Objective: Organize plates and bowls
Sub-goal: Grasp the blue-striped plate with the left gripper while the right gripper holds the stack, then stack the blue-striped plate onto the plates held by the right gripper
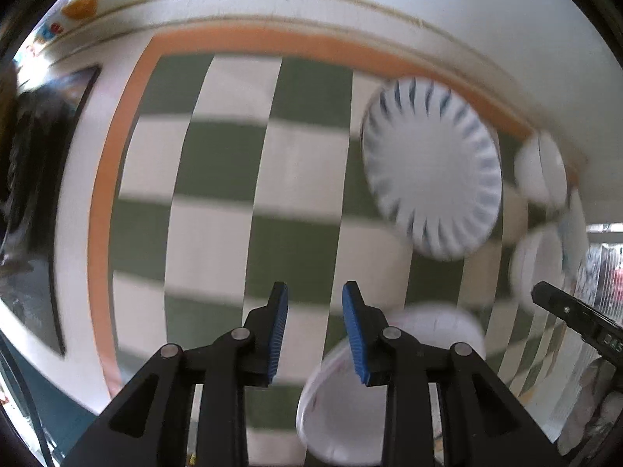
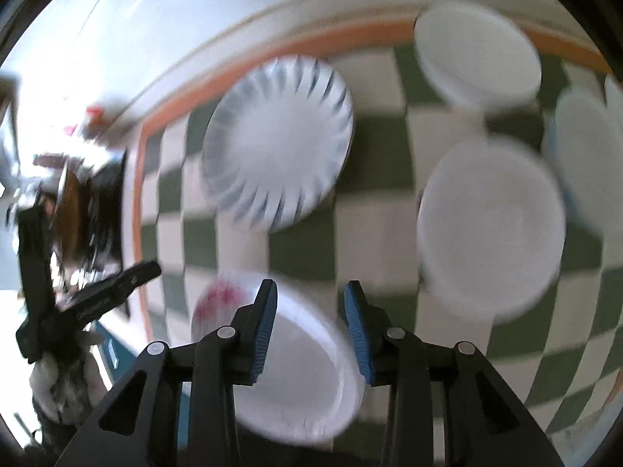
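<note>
Right wrist view, nearest: right tongs (image 2: 311, 327) released, blue pads apart, nothing pressed between them. Directly beneath and behind the pads, at 6 o'clock, red-marked paper dish (image 2: 303, 381) lying on the checked cloth (image 2: 373, 148), touched by neither pad as far as the blur allows.

Left wrist view, nearest: left tongs (image 1: 317, 330) likewise released, narrow gap, only cloth showing between the pads. Same dish at 5 o'clock there, partly hidden behind the right-hand finger.

Farther out, right wrist view: large plain white bowl (image 2: 490, 229) at 3 o'clock; fluted paper plate (image 2: 278, 144) at 11 o'clock, upside down by the look of it, though blur leaves that open. Farthest: second white bowl (image 2: 477, 54) at 1 o'clock near the cloth's orange border, and a further white piece (image 2: 584, 163) at the 2 o'clock edge, too smeared to tell whether bowl or plate. All pieces apart, none stacked.

Step judged: between picks, both tongs empty above the spread, sorting barely begun.

Next move calls for: choice of one piece, most likely the dish below; descent to its rim; one pad inside and one outside the rim; clench; carriage to a like piece. Risk: thin paper rim buckling or slipping.
</note>
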`<state>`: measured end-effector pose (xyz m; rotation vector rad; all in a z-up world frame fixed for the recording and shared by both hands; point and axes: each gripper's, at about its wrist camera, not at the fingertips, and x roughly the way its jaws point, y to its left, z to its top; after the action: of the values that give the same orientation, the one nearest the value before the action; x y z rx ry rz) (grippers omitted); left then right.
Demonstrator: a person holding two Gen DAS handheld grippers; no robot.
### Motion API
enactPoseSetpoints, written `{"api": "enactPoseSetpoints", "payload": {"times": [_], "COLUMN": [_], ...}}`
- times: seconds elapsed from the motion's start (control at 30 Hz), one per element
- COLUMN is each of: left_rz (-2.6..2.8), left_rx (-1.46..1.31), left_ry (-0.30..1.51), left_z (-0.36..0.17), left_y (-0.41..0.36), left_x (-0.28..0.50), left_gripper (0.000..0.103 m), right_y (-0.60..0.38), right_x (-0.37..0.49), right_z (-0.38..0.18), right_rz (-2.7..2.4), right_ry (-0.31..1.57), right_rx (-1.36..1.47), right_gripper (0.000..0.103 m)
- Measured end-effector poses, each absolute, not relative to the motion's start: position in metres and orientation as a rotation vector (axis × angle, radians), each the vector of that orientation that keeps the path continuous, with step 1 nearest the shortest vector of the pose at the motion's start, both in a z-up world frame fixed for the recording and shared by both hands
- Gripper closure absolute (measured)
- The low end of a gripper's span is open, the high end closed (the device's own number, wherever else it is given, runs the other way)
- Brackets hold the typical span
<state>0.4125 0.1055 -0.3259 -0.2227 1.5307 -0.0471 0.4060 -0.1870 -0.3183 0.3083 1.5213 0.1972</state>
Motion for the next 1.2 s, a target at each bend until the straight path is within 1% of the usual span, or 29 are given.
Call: {"api": "enactPoseSetpoints", "payload": {"times": [0.1, 0.23, 0.3, 0.47, 0.5, 0.6, 0.63, 0.67, 0.7, 0.93, 1.2], "left_rz": [-0.074, -0.112, -0.135, -0.175, -0.175, -0.178, -0.182, -0.191, -0.203, -0.206, -0.198], "left_rx": [-0.243, -0.267, -0.282, -0.279, -0.274, -0.263, -0.255, -0.246, -0.231, -0.188, -0.176], "left_ry": [1.536, 1.574, 1.605, 1.649, 1.65, 1.635, 1.63, 1.621, 1.61, 1.596, 1.555], "left_z": [-0.337, -0.358, -0.373, -0.391, -0.391, -0.39, -0.389, -0.388, -0.386, -0.379, -0.35], "left_y": [0.111, 0.097, 0.094, 0.086, 0.086, 0.084, 0.082, 0.081, 0.079, 0.075, 0.086], "left_x": [0.448, 0.478, 0.491, 0.504, 0.506, 0.51, 0.51, 0.512, 0.513, 0.511, 0.489], "left_gripper": [0.076, 0.076, 0.076, 0.076, 0.077, 0.077, 0.081, 0.083, 0.087, 0.087, 0.087], "right_y": [-0.191, -0.19, -0.184, -0.182, -0.182, -0.185, -0.187, -0.187, -0.188, -0.188, -0.188], "right_x": [0.445, 0.492, 0.505, 0.527, 0.528, 0.531, 0.533, 0.533, 0.534, 0.53, 0.509], "right_z": [-0.331, -0.353, -0.36, -0.385, -0.389, -0.397, -0.4, -0.403, -0.404, -0.403, -0.382], "right_rz": [0.149, 0.101, 0.088, 0.052, 0.044, 0.043, 0.045, 0.045, 0.054, 0.055, 0.095], "right_ry": [1.509, 1.523, 1.531, 1.563, 1.567, 1.57, 1.578, 1.583, 1.581, 1.566, 1.541], "right_rx": [0.339, 0.346, 0.331, 0.313, 0.315, 0.33, 0.333, 0.336, 0.352, 0.341, 0.327], "right_gripper": [0.064, 0.064, 0.064, 0.065, 0.066, 0.078, 0.084, 0.088, 0.089, 0.09, 0.093]}}
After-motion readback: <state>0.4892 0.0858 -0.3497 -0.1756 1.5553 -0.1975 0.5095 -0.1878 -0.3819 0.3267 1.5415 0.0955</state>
